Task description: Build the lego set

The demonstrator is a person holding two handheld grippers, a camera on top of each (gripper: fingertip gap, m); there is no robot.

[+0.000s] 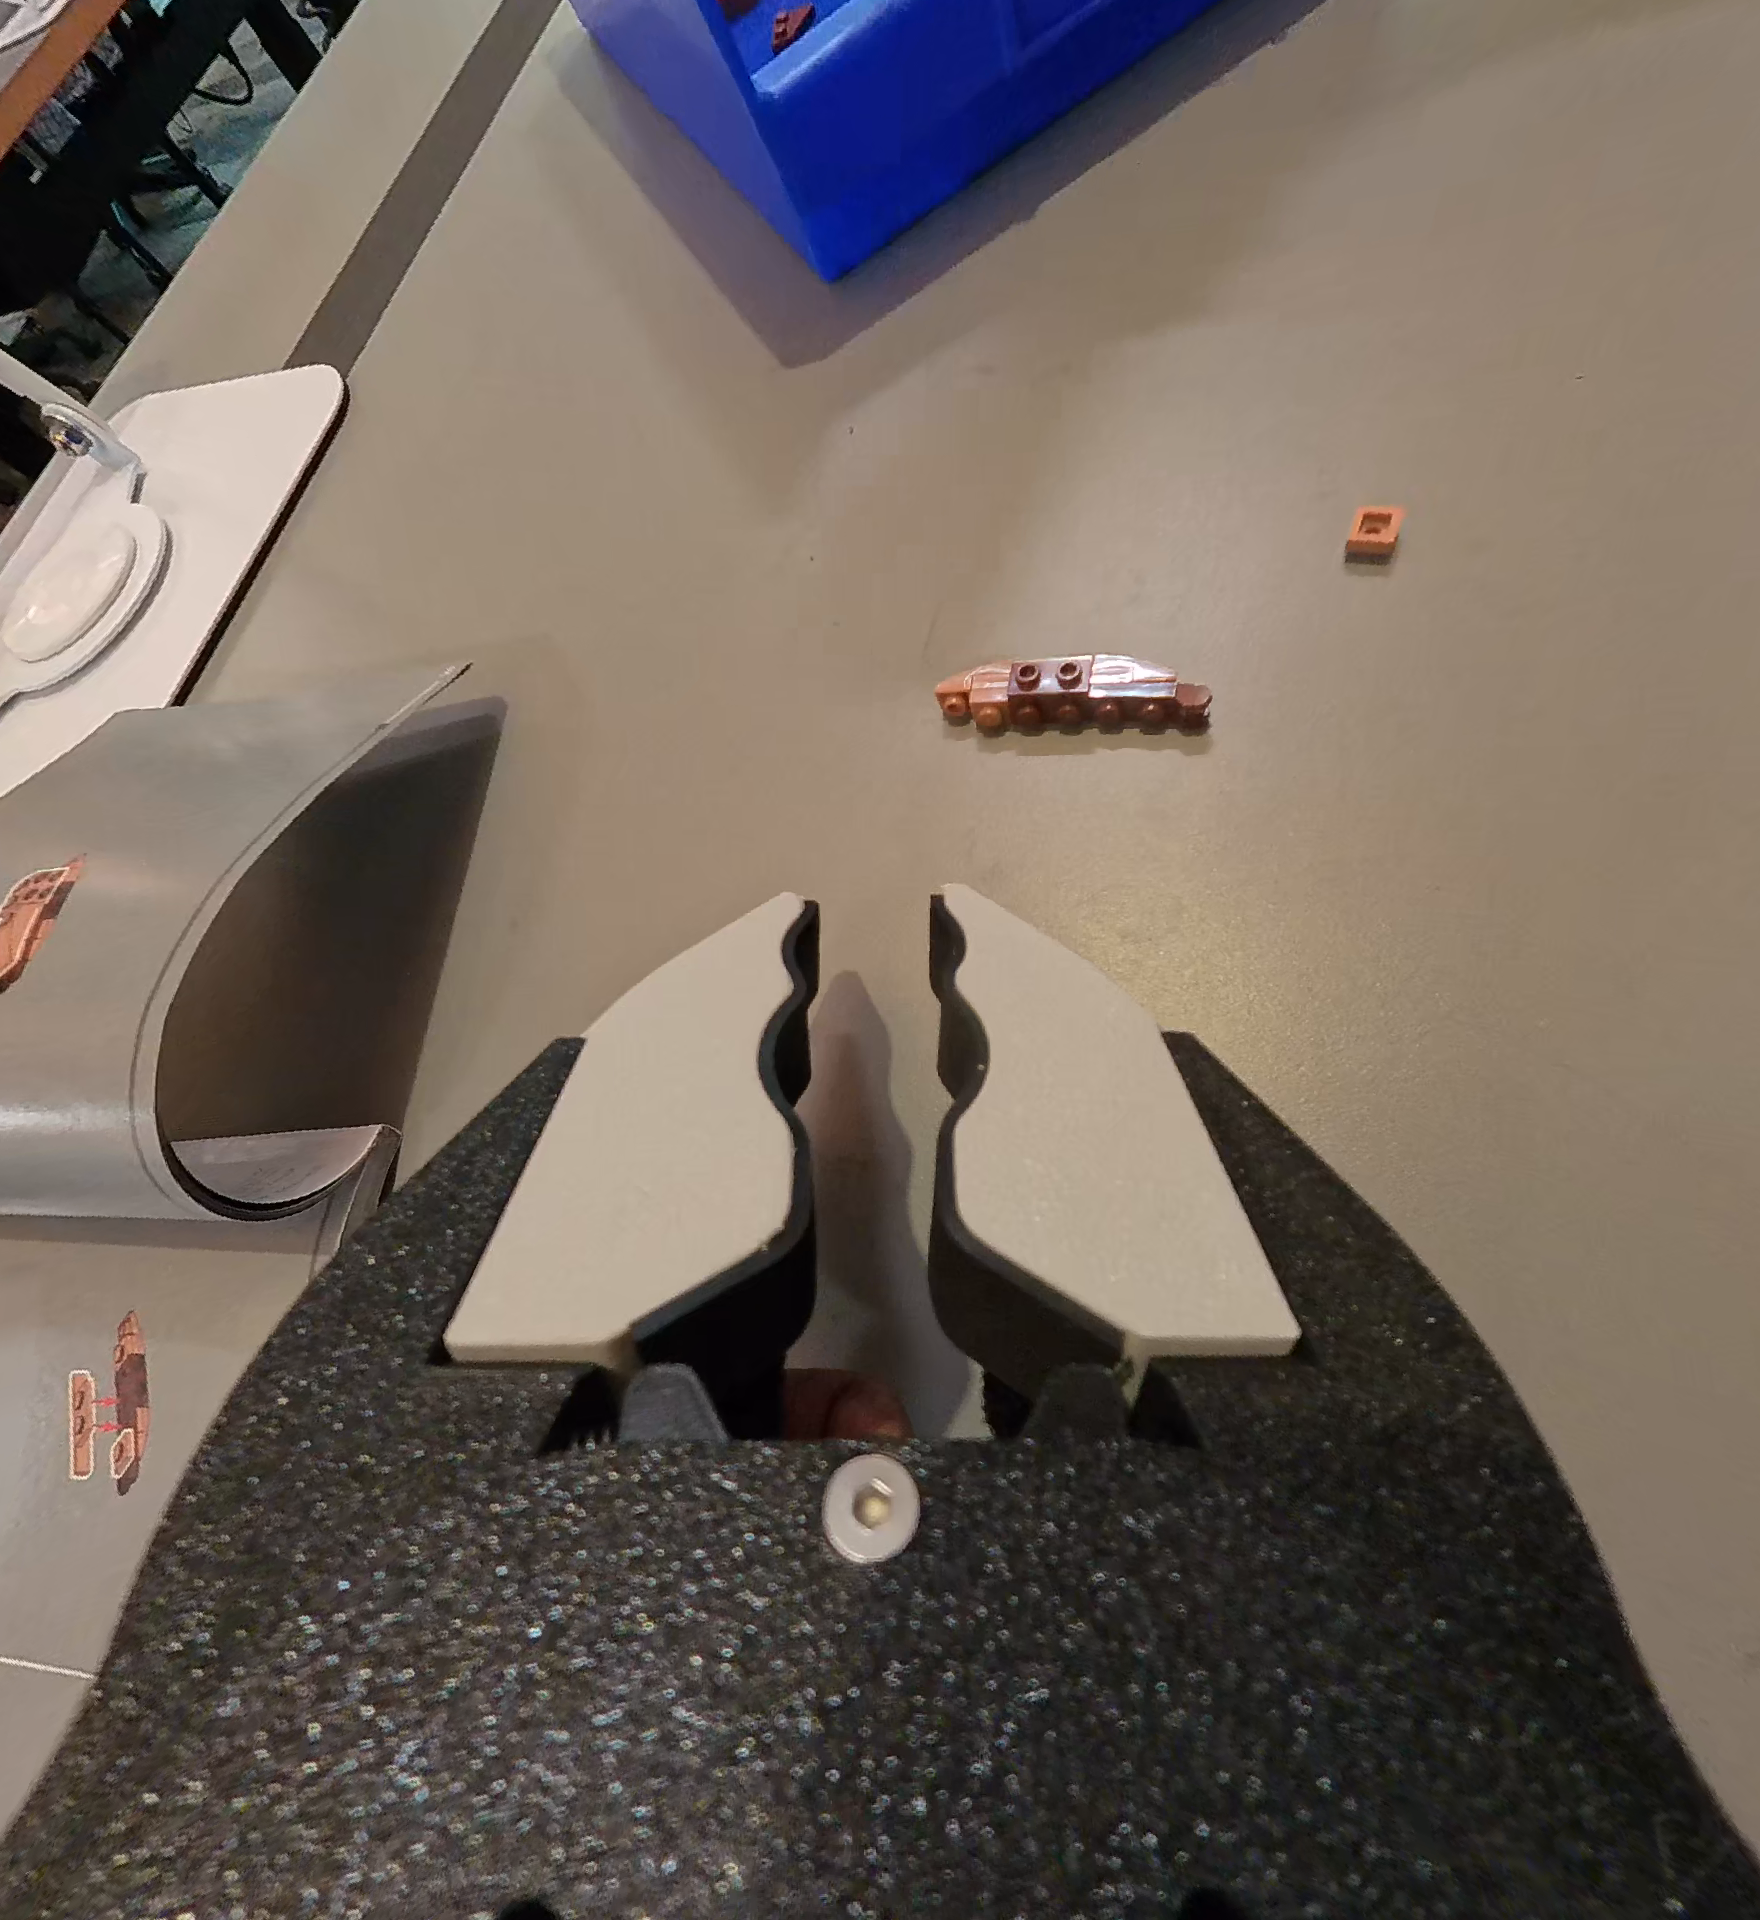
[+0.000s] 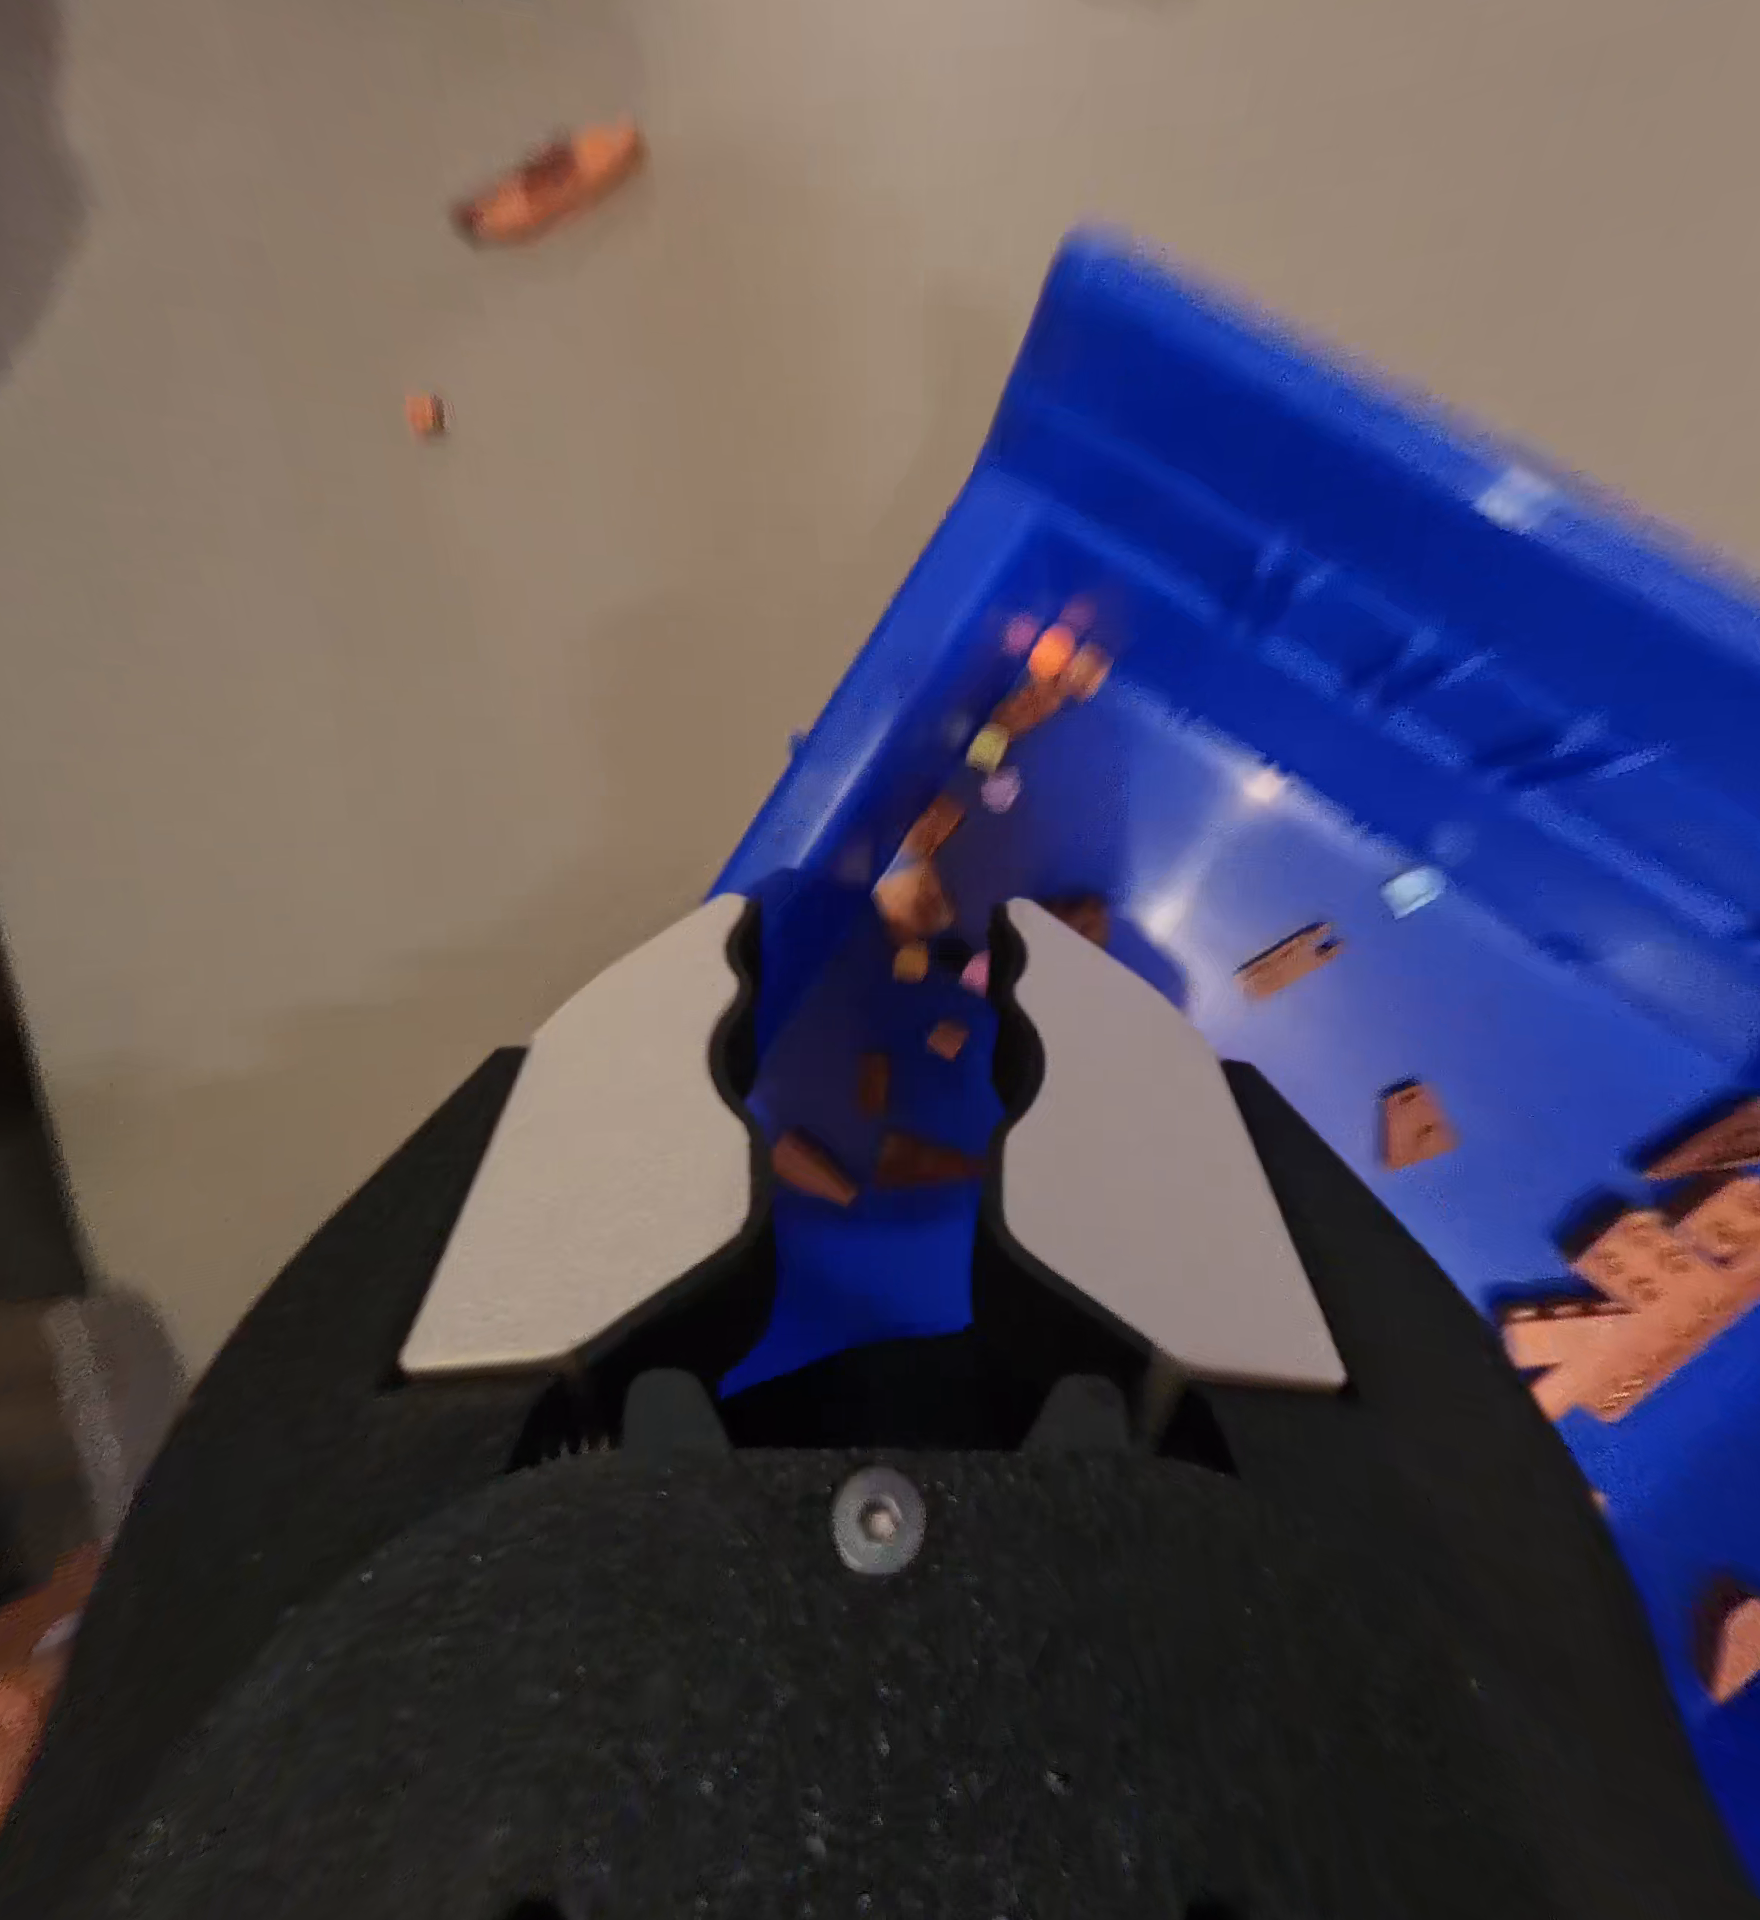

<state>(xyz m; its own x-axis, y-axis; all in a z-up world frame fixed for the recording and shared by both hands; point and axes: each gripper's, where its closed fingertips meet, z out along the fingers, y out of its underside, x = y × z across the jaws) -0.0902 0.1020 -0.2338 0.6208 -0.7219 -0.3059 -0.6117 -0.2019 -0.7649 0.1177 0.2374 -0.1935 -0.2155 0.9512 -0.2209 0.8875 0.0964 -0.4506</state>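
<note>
- Left gripper (image 1: 874,906): jaws parted by a narrow gap, nothing between them; bare grey table (image 1: 1375,987) under and ahead of the tips.
- Just left of that gripper: the instruction booklet (image 1: 128,935), one page curled up into a roll, build pictures on it. It closes off the left side; open table to the right.
- Beyond the booklet, a white board with a clear stand (image 1: 128,540) at the table's left edge.
- Ahead of the left gripper, well apart: the brown lego assembly (image 1: 1073,694), long and low, lying flat, studs along its near side, two dark studs on top, paler sloped ends.
- Further right, apart from the assembly: a small orange-brown plate (image 1: 1374,535), alone on the table.
- Far end: corner of the blue bin (image 1: 855,156).
- Right wrist view is blurred. Right gripper (image 2: 876,914): jaws moderately open and empty, tips over the bin's (image 2: 1478,623) near wall.
- In the bin: loose brown pieces (image 2: 1281,961) scattered on the floor, small mixed-colour bits heaped along the left wall.
- Beyond the bin's left wall: the plate (image 2: 426,414), then the assembly (image 2: 549,182), both on open table.
</note>
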